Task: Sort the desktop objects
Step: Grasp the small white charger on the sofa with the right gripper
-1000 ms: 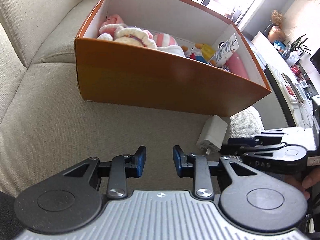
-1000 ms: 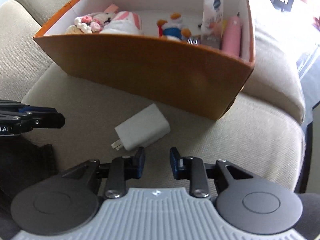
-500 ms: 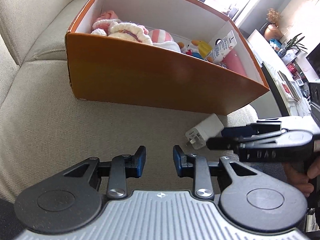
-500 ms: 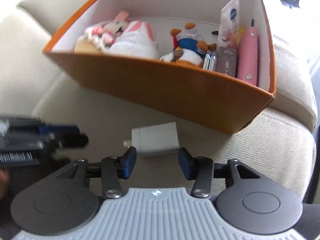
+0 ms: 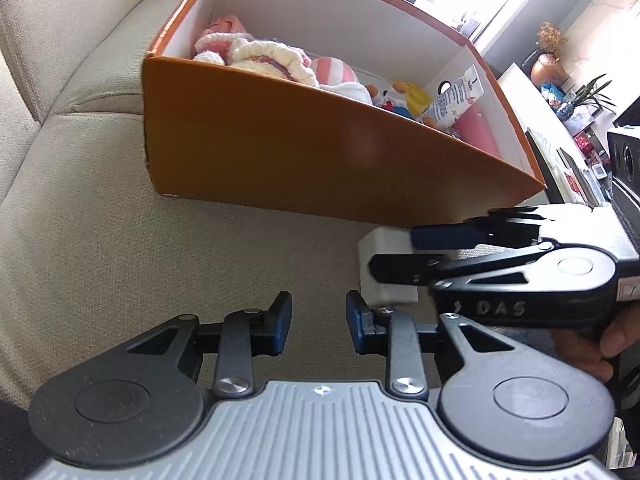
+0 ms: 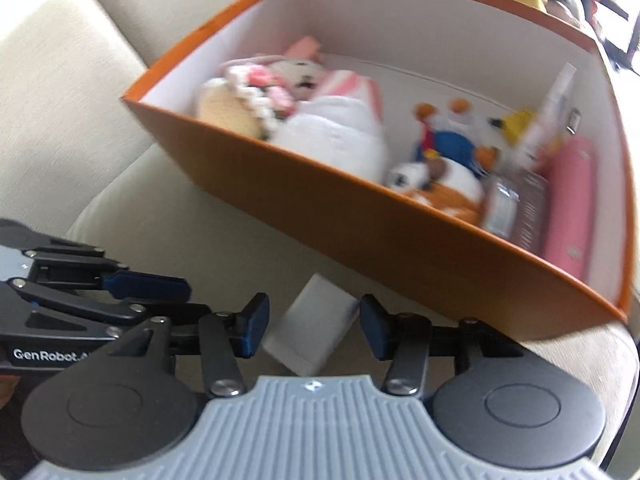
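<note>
Charger [image 6: 310,330] now btwn R fingers [image 6: 252,328].

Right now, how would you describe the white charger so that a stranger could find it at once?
Find the orange box on the beige sofa. On the cushion just before its near wall lies the white charger, between the open fingers of the right gripper. It alone is outside the box; the plush toys are inside.
</note>
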Tool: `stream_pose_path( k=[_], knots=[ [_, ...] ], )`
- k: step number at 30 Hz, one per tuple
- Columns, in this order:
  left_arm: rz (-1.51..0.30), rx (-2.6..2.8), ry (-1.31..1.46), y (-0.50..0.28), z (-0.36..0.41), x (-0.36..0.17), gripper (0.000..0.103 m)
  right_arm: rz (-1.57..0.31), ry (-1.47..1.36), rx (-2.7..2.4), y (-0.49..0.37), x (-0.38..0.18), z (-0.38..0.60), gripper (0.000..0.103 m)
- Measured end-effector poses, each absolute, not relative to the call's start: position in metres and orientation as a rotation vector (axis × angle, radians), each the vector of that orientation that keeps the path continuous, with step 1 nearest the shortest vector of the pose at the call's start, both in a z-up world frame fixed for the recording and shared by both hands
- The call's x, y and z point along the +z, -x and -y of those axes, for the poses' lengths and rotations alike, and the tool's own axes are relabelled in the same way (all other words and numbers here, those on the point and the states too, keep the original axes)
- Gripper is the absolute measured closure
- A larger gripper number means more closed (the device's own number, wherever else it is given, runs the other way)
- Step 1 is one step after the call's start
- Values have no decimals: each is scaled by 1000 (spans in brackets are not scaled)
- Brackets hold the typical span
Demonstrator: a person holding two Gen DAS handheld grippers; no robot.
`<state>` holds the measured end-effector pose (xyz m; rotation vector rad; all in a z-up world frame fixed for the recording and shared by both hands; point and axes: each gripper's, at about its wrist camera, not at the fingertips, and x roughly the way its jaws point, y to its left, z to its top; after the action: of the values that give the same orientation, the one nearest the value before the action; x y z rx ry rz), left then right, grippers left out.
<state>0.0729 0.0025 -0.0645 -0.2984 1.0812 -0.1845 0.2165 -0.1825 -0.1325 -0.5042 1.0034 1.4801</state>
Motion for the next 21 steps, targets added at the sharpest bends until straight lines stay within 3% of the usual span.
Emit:
stream_pose_path(
  k=[7,10,21],
  knots=[
    [-1074,-157,321,-73,-12,-63,70,-976,591,1396,-194,-134,172,51],
    [-1071,-159,327,-75,-12,-63,70,-1035,551,1382,-200,-140,176,60],
    [-1026,-168,301,-74,-6,-47,70,-1085,514,1365,-210,-130,182,66]
  ],
)
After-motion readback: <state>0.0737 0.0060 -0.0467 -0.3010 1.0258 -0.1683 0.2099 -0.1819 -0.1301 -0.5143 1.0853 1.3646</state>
